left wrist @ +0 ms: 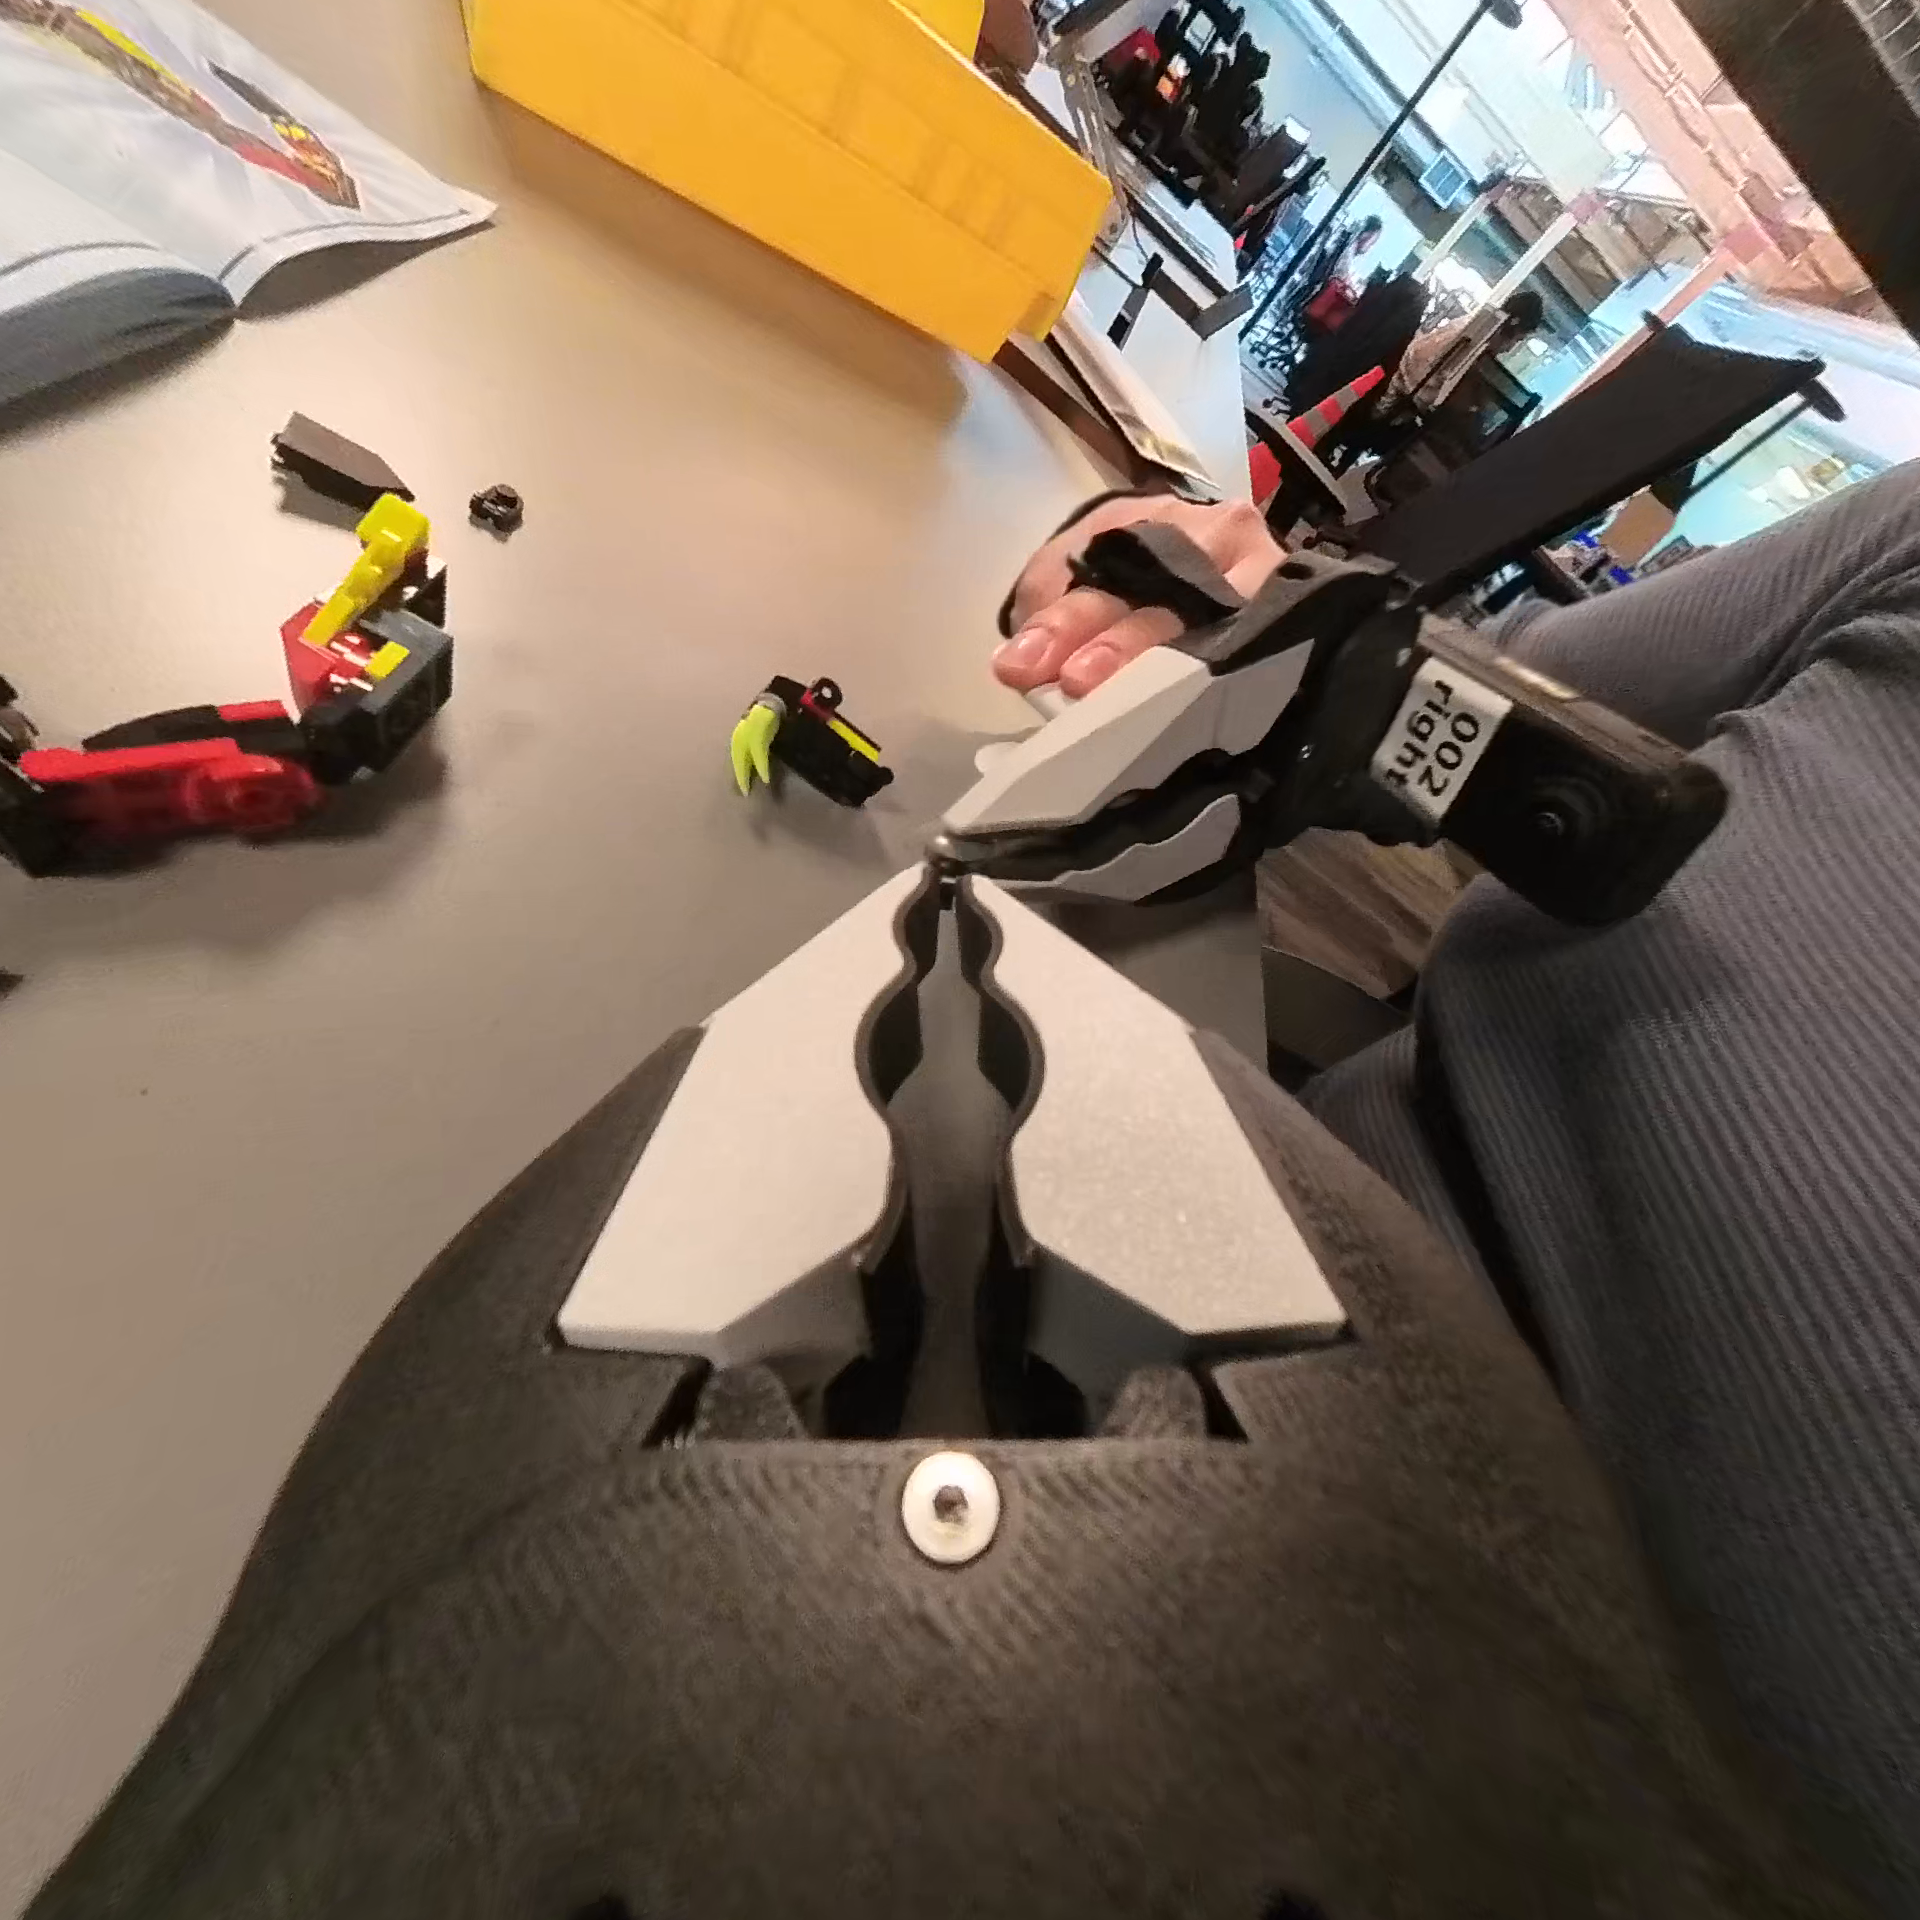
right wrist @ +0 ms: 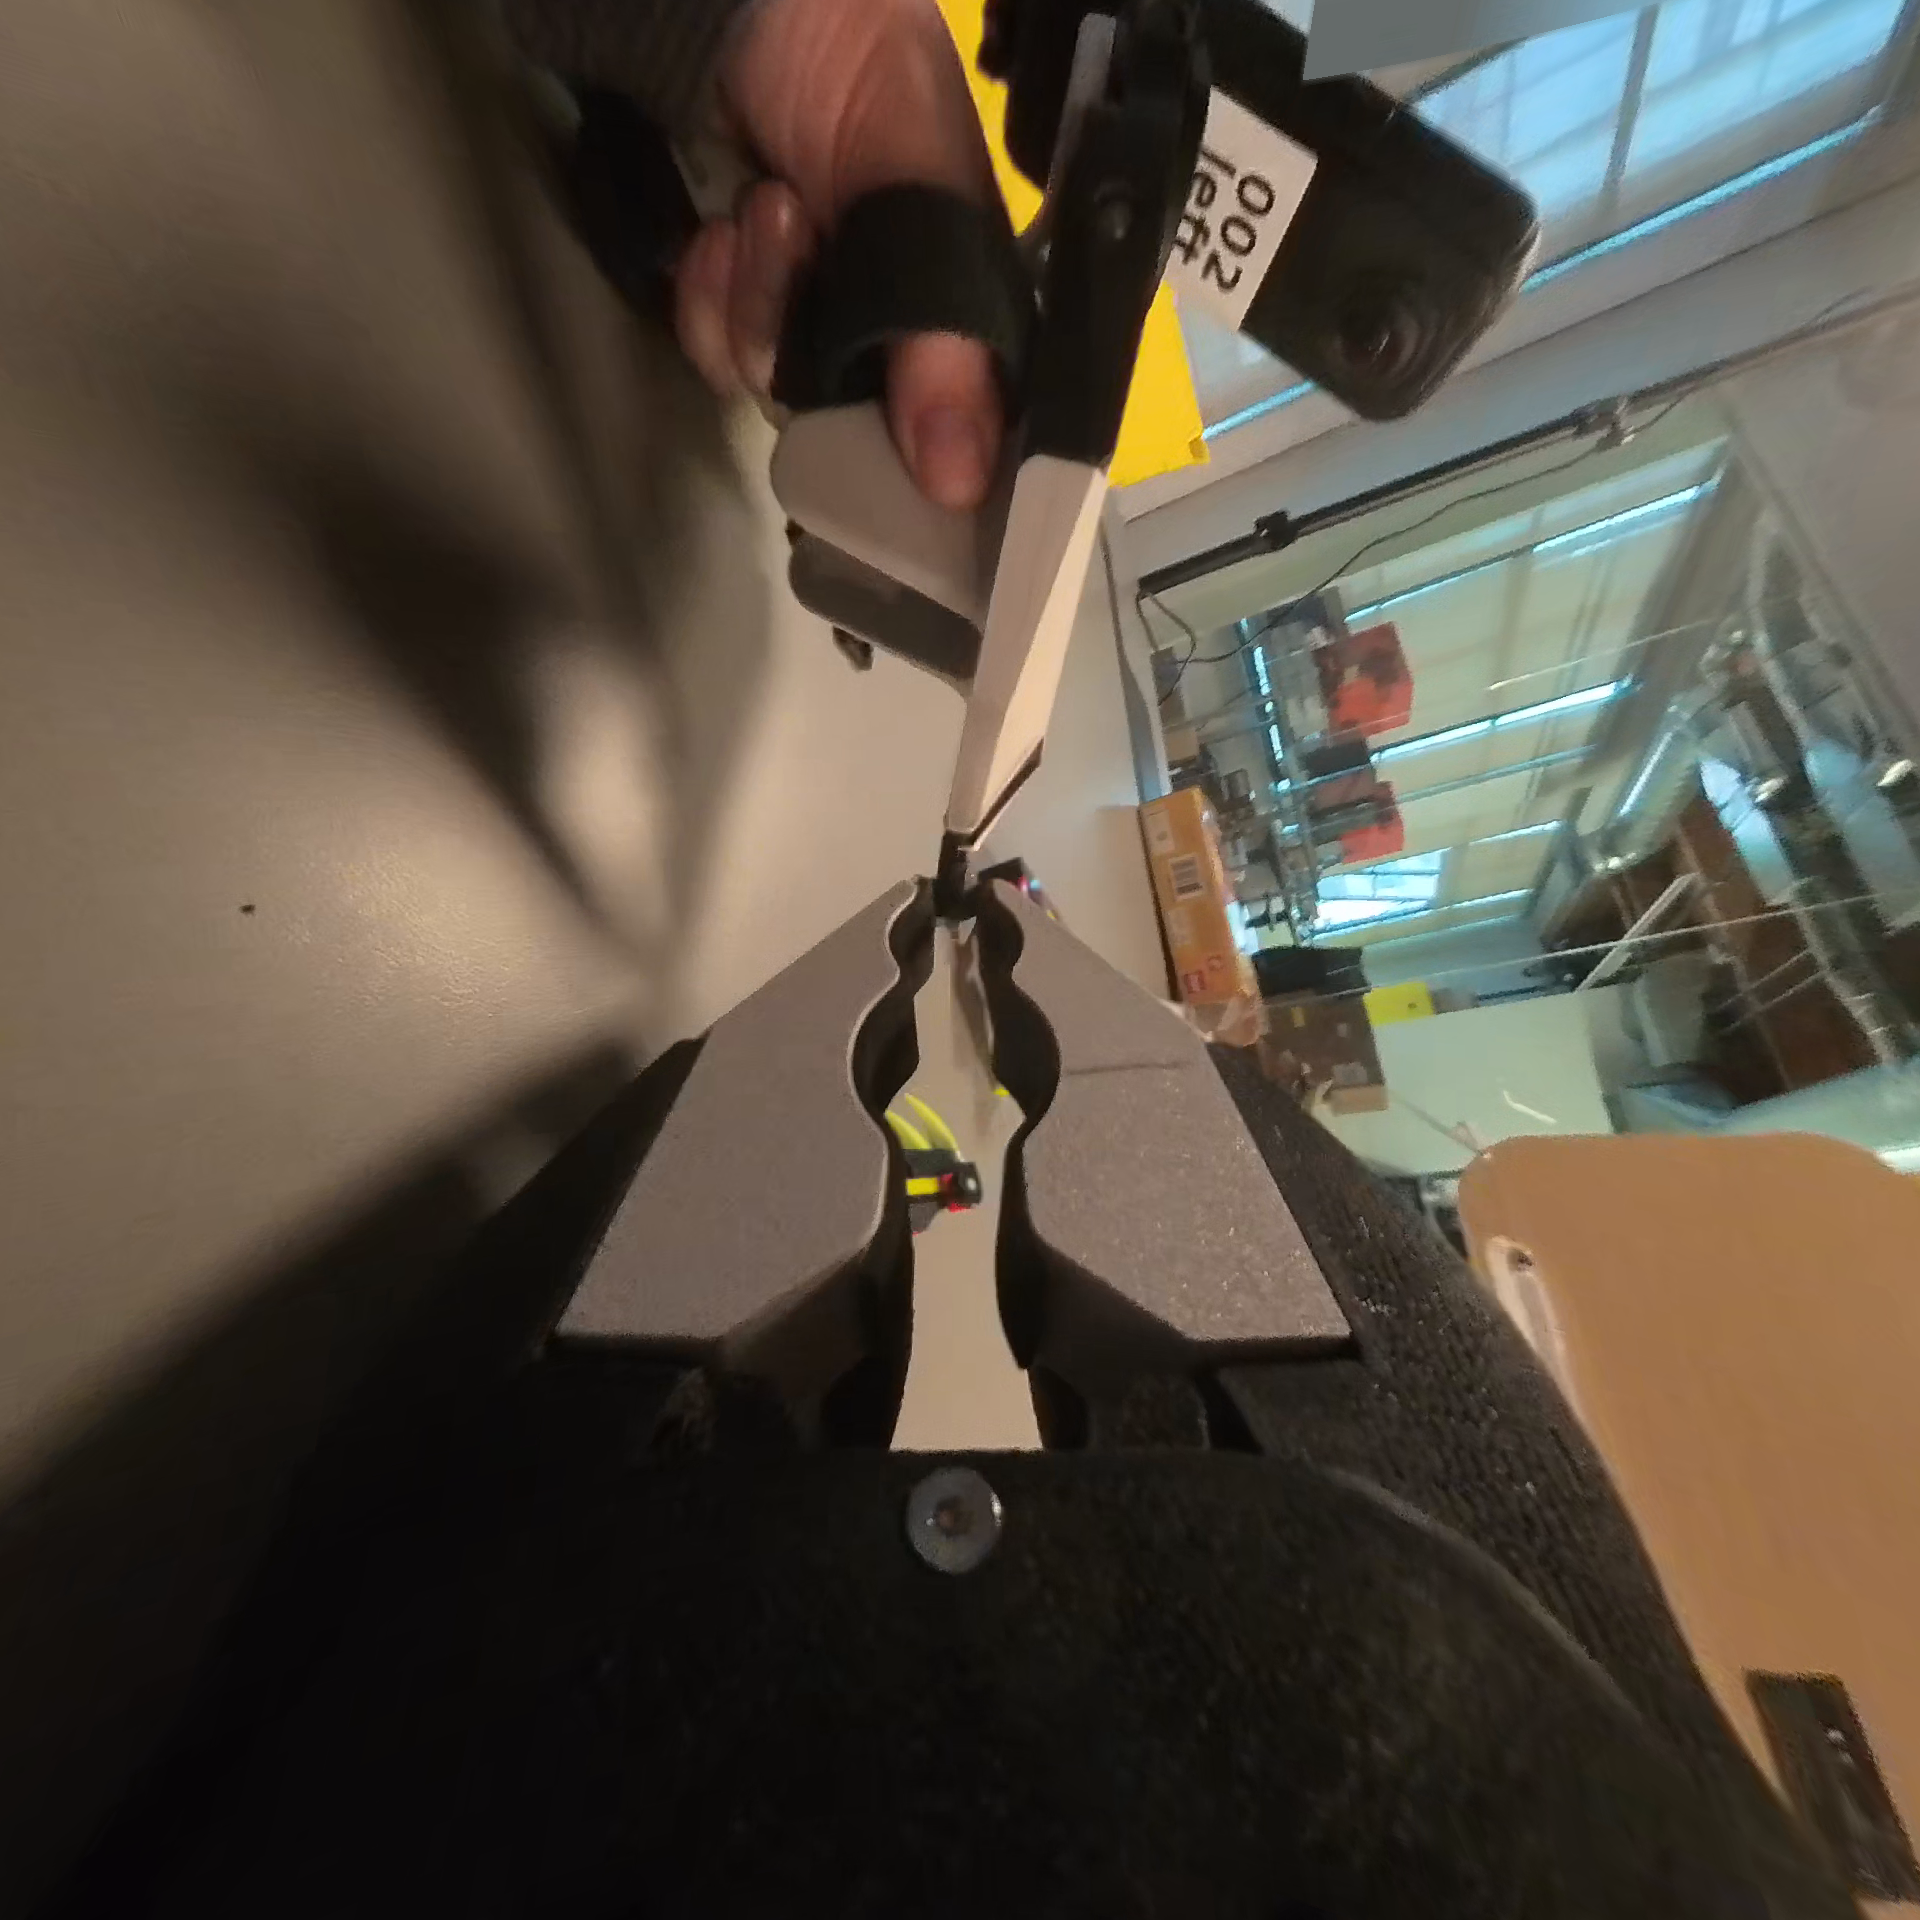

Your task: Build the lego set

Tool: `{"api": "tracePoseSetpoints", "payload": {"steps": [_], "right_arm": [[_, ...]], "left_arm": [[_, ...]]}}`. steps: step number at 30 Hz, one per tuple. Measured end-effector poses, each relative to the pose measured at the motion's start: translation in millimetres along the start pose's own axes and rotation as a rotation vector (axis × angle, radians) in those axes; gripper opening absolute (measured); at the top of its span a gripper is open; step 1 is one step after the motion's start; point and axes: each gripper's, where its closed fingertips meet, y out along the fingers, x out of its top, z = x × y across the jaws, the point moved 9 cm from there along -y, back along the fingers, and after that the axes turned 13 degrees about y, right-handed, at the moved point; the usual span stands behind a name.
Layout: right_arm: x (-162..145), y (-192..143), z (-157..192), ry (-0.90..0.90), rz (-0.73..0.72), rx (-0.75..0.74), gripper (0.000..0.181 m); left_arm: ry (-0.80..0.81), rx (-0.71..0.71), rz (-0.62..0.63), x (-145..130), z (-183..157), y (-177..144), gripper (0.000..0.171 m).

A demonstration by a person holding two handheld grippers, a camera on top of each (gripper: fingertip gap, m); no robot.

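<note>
My left gripper (left wrist: pixel 948 885) and right gripper (right wrist: pixel 951 906) meet tip to tip above the table. Both are shut on a tiny black lego piece (left wrist: pixel 948 854), which also shows in the right wrist view (right wrist: pixel 951 883); I cannot tell if it is one part or two joined. The right gripper (left wrist: pixel 951 836) comes in from the right; the left gripper (right wrist: pixel 961 831) comes in from above. A red, black and yellow lego build (left wrist: pixel 260 707) lies at the left. A small black assembly with lime claws (left wrist: pixel 821 743) lies mid-table and shows between my right fingers (right wrist: pixel 930 1164).
A black wedge plate (left wrist: pixel 338 457) and a small black part (left wrist: pixel 497 506) lie loose on the table (left wrist: pixel 623 520). An open instruction booklet (left wrist: pixel 156 156) and a yellow box (left wrist: pixel 810 135) lie at the far side. A person's grey sleeve (left wrist: pixel 1662 1039) fills the right. My two grippers' fingertips are within a few centimetres of each other.
</note>
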Motion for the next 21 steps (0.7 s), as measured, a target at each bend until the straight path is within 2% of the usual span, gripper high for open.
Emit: {"api": "tracePoseSetpoints", "payload": {"steps": [6,7,11,17,21], "right_arm": [[-0.7,-2.1,-3.2,0.042,-0.049,-0.002,0.006],[-0.2,-2.5,-3.7,0.049,-0.061,-0.003,0.006],[1.0,-4.3,-4.6,0.062,-0.093,0.001,0.005],[0.1,-6.7,-2.7,0.096,-0.123,0.029,0.006],[-2.0,-8.6,-3.2,0.194,-0.158,0.087,0.006]], "left_arm": [[0.029,-0.003,-0.033,1.9,-2.7,-1.3,0.002],[0.02,-0.007,-0.038,1.9,-2.0,-1.5,0.008],[-0.005,-0.054,-0.052,1.8,-1.2,-2.2,0.012],[-0.009,-0.114,-0.031,0.8,-3.8,0.5,0.006],[-0.023,-0.142,-0.014,-0.4,-3.8,1.3,0.005]]}}
